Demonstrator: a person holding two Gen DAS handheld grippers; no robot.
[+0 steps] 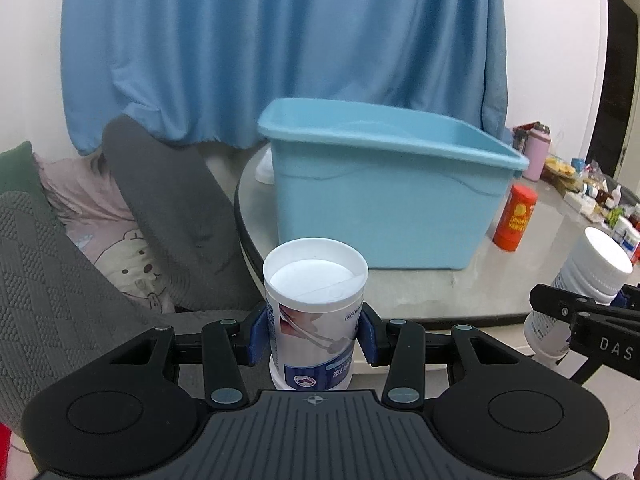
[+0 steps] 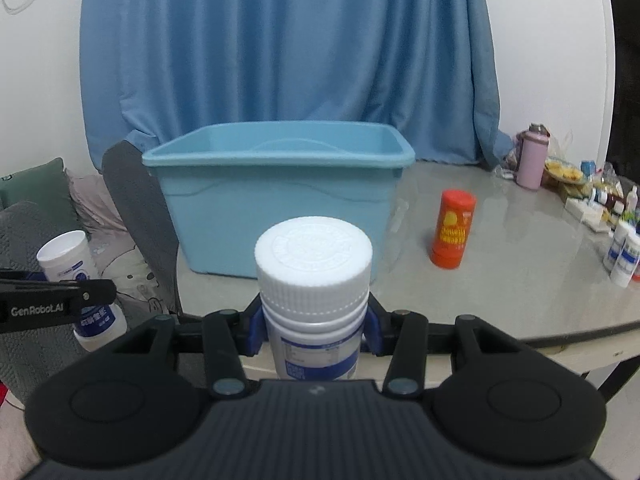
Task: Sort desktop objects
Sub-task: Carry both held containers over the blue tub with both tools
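My left gripper [image 1: 315, 334] is shut on a white bottle with a blue label [image 1: 316, 300], held bottom end up near the table's front left edge. My right gripper [image 2: 314, 328] is shut on a white screw-cap bottle [image 2: 314, 280], upright, cap on top. Each gripper also shows in the other view: the right one with its bottle [image 1: 588, 280] at the far right, the left one with its bottle [image 2: 76, 276] at the far left. A light blue plastic bin [image 2: 276, 208] stands on the grey table [image 2: 500, 280] straight ahead of both. An orange bottle [image 2: 454, 234] stands right of the bin.
A grey chair back [image 1: 168, 216] and a cushion with a bear print [image 1: 132, 264] sit left of the table. A pink flask [image 2: 530, 160], snacks and several small bottles [image 2: 624, 252] crowd the table's far right. A blue curtain [image 2: 280, 48] hangs behind.
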